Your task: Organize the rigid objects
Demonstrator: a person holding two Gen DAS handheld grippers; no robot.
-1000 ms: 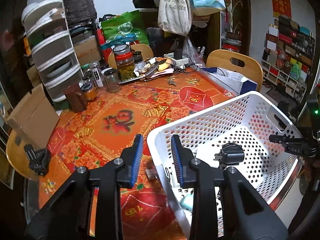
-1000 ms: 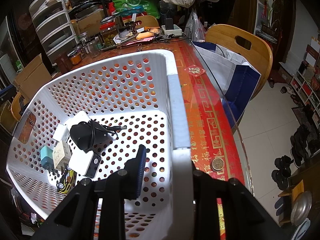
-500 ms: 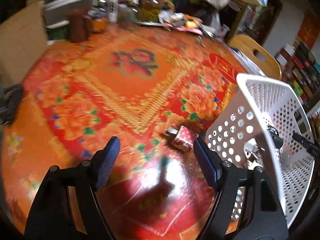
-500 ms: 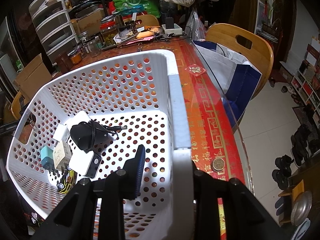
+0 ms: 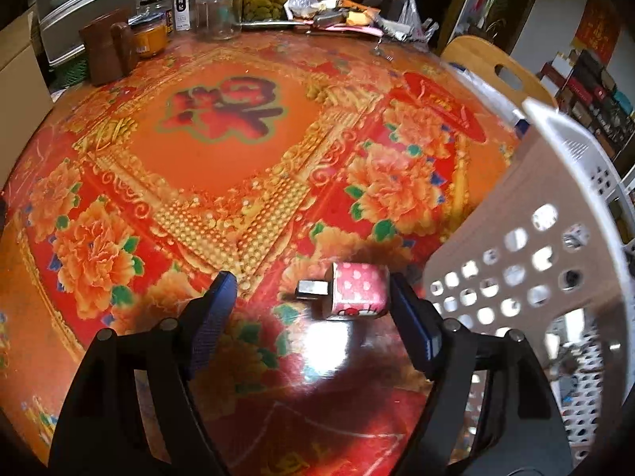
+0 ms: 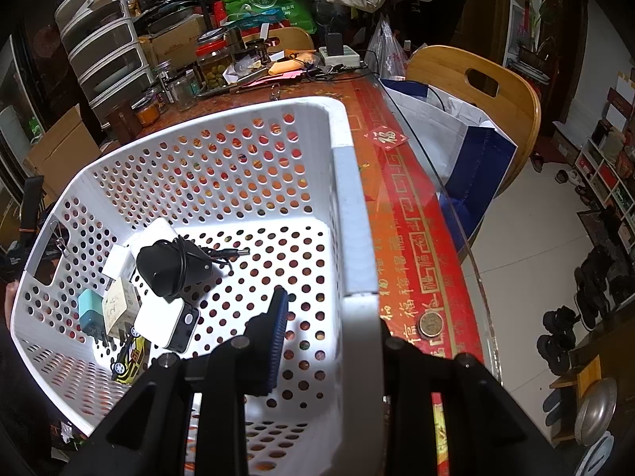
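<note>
A pink polka-dot plug adapter (image 5: 358,290) lies on the red flowered table (image 5: 222,158), beside the white perforated basket (image 5: 555,214). My left gripper (image 5: 313,309) is open, low over the table, with the adapter between its fingers, close to the right one. My right gripper (image 6: 329,329) is shut on the basket's right wall (image 6: 353,238), one finger inside, the other hidden behind the wall. In the basket lie a black power adapter (image 6: 170,265), a white charger (image 6: 166,323), a teal plug (image 6: 89,311) and a yellow toy car (image 6: 129,359).
Jars and bottles (image 5: 222,4) stand along the table's far edge. A wooden chair (image 6: 476,83) with a blue-white bag (image 6: 448,127) stands to the right of the table. A coin (image 6: 430,323) lies near the glass edge. Drawers (image 6: 103,51) stand at far left.
My left gripper left the basket rim, opened wide, and dropped low over the table until the pink adapter sits between its fingers. My right gripper has kept its hold on the basket wall.
</note>
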